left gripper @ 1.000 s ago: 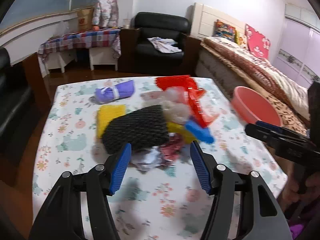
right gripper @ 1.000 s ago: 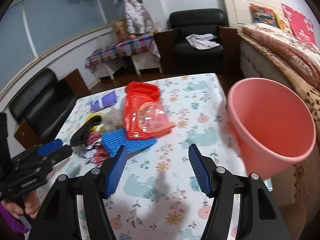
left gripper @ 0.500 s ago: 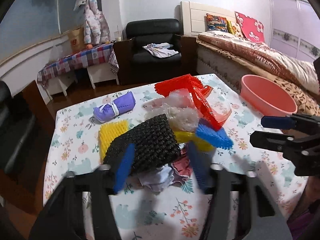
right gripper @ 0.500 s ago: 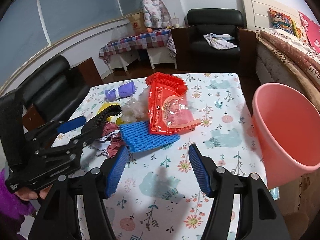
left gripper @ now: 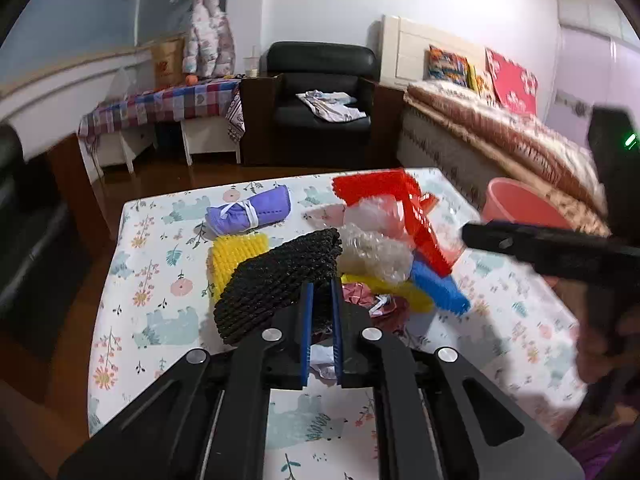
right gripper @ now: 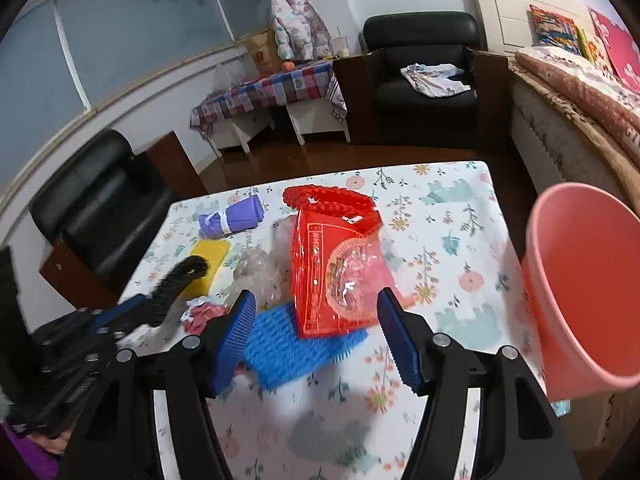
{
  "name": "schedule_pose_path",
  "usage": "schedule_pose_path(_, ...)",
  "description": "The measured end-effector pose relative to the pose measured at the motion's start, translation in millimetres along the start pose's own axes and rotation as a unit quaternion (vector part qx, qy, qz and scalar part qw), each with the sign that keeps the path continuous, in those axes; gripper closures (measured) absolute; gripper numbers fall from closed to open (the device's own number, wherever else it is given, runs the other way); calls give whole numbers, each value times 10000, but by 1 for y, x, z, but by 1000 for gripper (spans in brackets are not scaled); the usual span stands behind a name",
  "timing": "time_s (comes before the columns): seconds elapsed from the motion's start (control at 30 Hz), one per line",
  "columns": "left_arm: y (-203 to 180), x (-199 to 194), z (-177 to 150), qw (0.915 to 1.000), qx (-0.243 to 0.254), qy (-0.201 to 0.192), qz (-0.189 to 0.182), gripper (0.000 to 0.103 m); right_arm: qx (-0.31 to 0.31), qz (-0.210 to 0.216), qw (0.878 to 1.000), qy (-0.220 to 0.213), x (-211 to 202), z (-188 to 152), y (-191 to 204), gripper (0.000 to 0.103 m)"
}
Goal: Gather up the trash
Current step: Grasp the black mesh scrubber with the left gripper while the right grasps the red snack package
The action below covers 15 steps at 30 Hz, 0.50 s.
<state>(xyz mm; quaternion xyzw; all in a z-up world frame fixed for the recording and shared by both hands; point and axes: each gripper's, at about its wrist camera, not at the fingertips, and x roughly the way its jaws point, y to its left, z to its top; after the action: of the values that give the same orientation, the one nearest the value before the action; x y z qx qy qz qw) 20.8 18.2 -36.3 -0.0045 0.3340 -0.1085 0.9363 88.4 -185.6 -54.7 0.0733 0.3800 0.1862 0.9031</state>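
Left gripper narrowed onto black mesh pad; right gripper spread wide before red bag, near pink bucket.

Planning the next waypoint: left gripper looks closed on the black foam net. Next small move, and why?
Probably lift the left gripper and carry the black foam net toward the pink bin. Its jaws are pinched on the net's edge, the net still touches the pile, and the bin sits open at the table's right edge.
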Motion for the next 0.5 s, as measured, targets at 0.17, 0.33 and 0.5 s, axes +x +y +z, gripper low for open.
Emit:
schedule_pose_path(0.17,12,-9,4,9994,-310,-50,-127,95,-84,-251,9993,264,33,6,9,47)
schedule_pose_path(0.33,15,-15,8,9987,-429,-107,-239,95,108,-334,9977,581,56,5,3,72)
schedule_pose_path(0.5,12,-23,16,9986,-381,-214,-307,95,109,-207,9986,475,44,2,-1,93)
